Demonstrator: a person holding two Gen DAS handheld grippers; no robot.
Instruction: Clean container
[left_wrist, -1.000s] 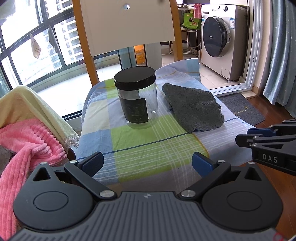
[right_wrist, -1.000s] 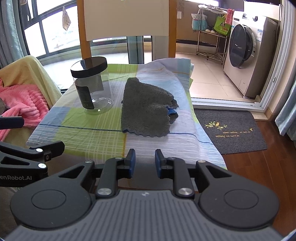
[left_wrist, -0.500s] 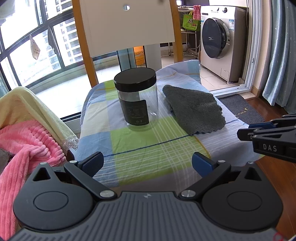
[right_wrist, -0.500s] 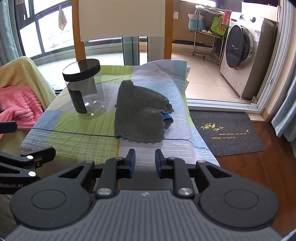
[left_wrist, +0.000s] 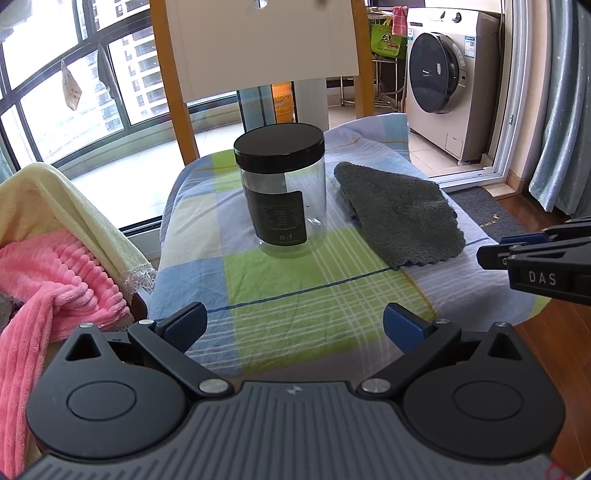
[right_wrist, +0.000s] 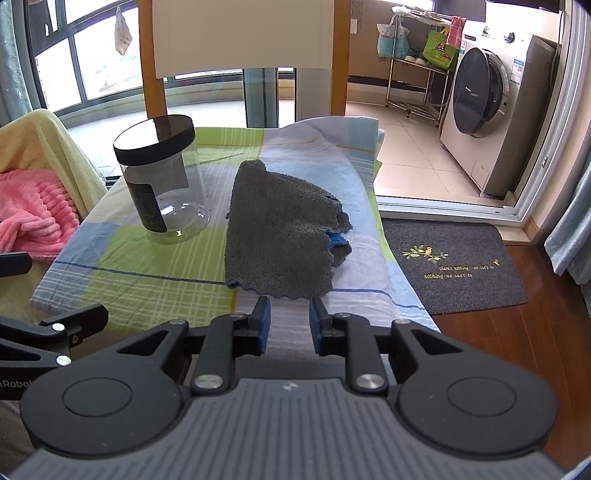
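Note:
A clear jar (left_wrist: 282, 195) with a black lid and a dark label stands upright on the checked cloth (left_wrist: 280, 288); it also shows in the right wrist view (right_wrist: 162, 181). A folded grey towel (left_wrist: 399, 210) lies to its right, apart from it, and fills the middle of the right wrist view (right_wrist: 280, 229). My left gripper (left_wrist: 293, 326) is wide open and empty, short of the jar. My right gripper (right_wrist: 290, 325) has its jaws a narrow gap apart and holds nothing, just short of the towel's near edge.
A wooden chair back (left_wrist: 258, 40) rises behind the cloth. Pink and yellow blankets (left_wrist: 48, 266) lie at the left. A washing machine (right_wrist: 487, 122) and a doormat (right_wrist: 454, 266) are at the right, over a wooden floor.
Both grippers have moved forward toward the cloth. The right gripper has come closer to the towel's near edge. The jaws have not changed.

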